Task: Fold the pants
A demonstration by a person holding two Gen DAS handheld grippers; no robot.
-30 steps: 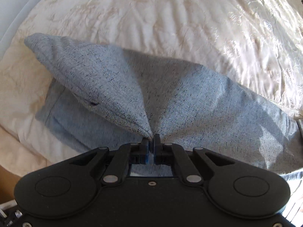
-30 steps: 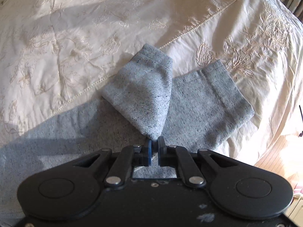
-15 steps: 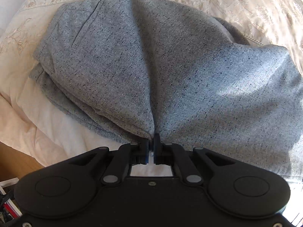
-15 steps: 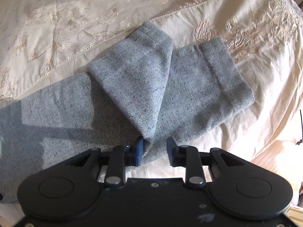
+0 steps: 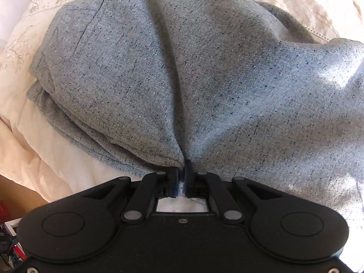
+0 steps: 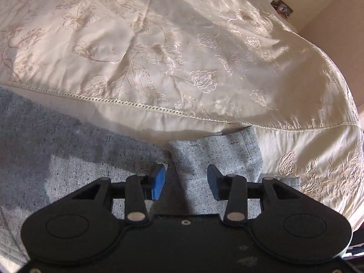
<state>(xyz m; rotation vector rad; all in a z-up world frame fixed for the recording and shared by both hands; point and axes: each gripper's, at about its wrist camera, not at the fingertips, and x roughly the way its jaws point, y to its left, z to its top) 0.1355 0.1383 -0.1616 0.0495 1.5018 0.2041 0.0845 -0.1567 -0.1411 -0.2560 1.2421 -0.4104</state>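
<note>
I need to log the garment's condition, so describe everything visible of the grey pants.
The pants are light grey woven cloth flecked with dark specks, lying on a cream embroidered bedspread. In the left wrist view they are folded over in layers, with a slanted pocket seam at upper left, and the left gripper is shut on a pinched fold. In the right wrist view a hemmed leg end lies folded back; the right gripper is opening, its fingers apart above the cloth without pressing it.
</note>
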